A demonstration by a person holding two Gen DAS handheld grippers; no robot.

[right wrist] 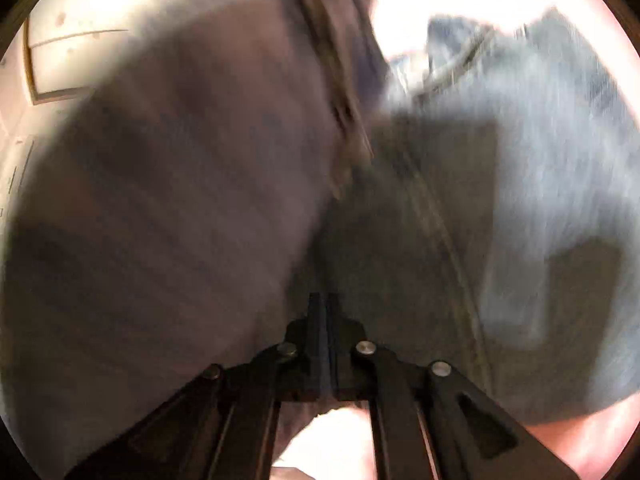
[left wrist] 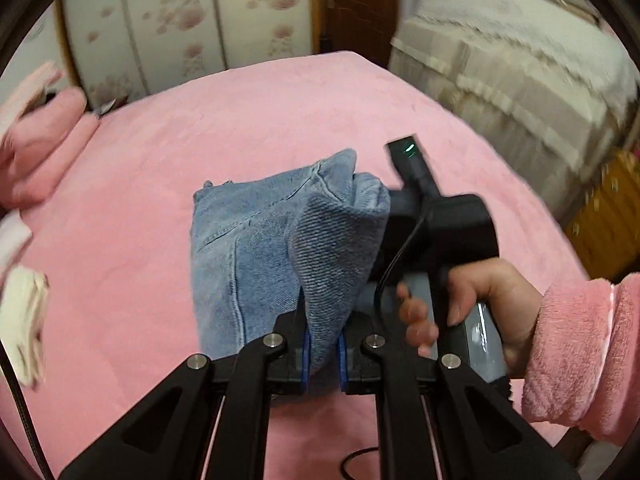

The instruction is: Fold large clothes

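Your left gripper, the black two-finger claw with blue pads, is pinching a fold of the light blue denim garment; the cloth passes between the two pads and stands up from them in a ridge. The rest of the denim hangs forward over the pink fleece bed cover (a seam and a stitched pocket edge are visible on it), and its lower part seems to rest on the cover.

In the left wrist view your right hand, with a fluffy pink sleeve, grips the grey handle of the right gripper, just beside the denim on its right side. The black body of that tool touches the cloth.

In the right wrist view the picture is strongly blurred. The two fingers of the right claw stand pressed together with almost no gap, and denim fills nearly the whole view around them, dark on the left and paler blue on the right. You cannot tell from this view if a layer of cloth is caught between the fingers or not.

Behind the bed you have a wardrobe with pale flowered panels, a brown wooden door, and a beige covered sofa on the right. Pink pillows lie at the left edge of the bed
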